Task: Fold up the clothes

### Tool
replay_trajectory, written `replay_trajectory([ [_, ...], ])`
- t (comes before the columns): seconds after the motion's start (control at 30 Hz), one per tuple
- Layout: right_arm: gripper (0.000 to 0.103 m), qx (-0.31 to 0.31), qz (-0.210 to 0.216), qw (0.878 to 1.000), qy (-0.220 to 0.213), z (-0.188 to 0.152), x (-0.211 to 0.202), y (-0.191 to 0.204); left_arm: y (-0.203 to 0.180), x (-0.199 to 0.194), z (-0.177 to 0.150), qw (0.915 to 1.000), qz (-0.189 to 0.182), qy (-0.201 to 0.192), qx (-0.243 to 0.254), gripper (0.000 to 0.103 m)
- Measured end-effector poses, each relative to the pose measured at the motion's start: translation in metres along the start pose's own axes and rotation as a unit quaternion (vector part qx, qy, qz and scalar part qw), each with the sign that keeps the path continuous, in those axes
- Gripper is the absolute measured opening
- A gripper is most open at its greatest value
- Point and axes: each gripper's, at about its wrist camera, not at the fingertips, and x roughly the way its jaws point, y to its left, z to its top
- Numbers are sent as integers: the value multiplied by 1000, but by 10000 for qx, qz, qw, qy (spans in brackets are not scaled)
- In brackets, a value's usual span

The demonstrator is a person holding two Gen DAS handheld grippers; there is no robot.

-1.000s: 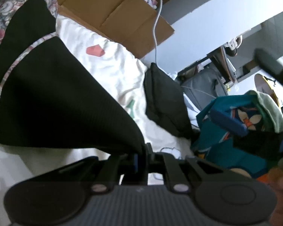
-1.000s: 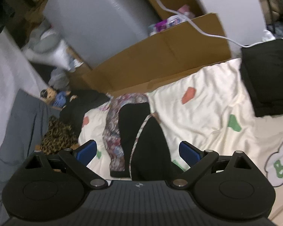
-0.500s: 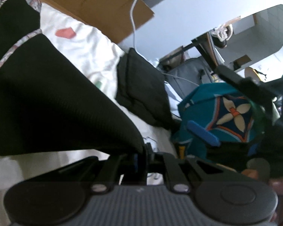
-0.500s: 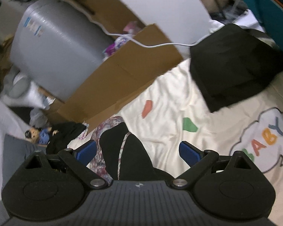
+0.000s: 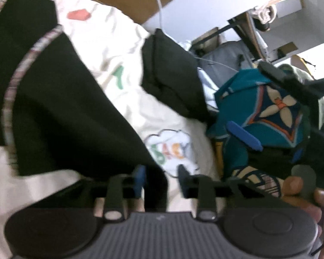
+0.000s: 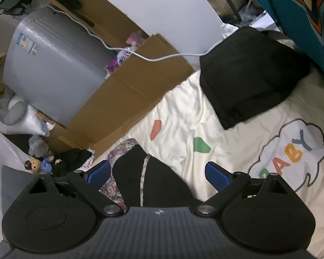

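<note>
A black garment with a floral trim (image 5: 64,108) lies spread on a cream blanket (image 5: 123,32). Its near corner sits between the fingers of my left gripper (image 5: 161,180), whose jaws stand apart and no longer pinch the cloth. In the right wrist view the same black garment (image 6: 162,183) lies just below my right gripper (image 6: 158,173), which is wide open with nothing held. A folded pile of black clothes (image 6: 248,75) rests at the blanket's far right. In the left wrist view my right gripper (image 5: 261,108) shows at the right, open, held by a hand (image 5: 300,185).
The blanket carries a cloud print reading BABY (image 6: 291,151). Flat cardboard (image 6: 129,90) and a grey case (image 6: 54,69) stand behind it, with a white cable (image 6: 162,57) running across. Teal patterned fabric (image 5: 259,118) is at the right. A small stuffed toy (image 6: 38,164) lies at the left.
My left gripper was shut on the black garment's corner and has now opened, letting it go. My right gripper stayed open while its view swung right toward the folded pile and the BABY print.
</note>
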Motion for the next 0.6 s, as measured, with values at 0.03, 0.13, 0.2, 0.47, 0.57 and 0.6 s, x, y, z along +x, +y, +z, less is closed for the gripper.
replay_trajectory([
  [0.03,97,-6,-22,10000,26,-1,1,1,4,-6,1,9999,100,-51,0,53],
  [0.13,97,-25,-88,9999,104,-4,4,2,15,-26,3,9996,206,-187,-23,55],
  [0.2,97,-76,-87,9999,108,-7,4,4,23,-39,5,9989,336,-312,-44,58],
  [0.47,97,-183,-107,9995,225,-19,6,8,56,-94,0,9923,872,-803,-361,62],
  [0.57,97,-245,-94,9992,290,-20,8,12,69,-111,3,9889,1006,-973,-507,62],
  [0.6,97,-292,-70,9991,310,-20,8,14,73,-118,5,9873,1055,-1047,-553,62],
])
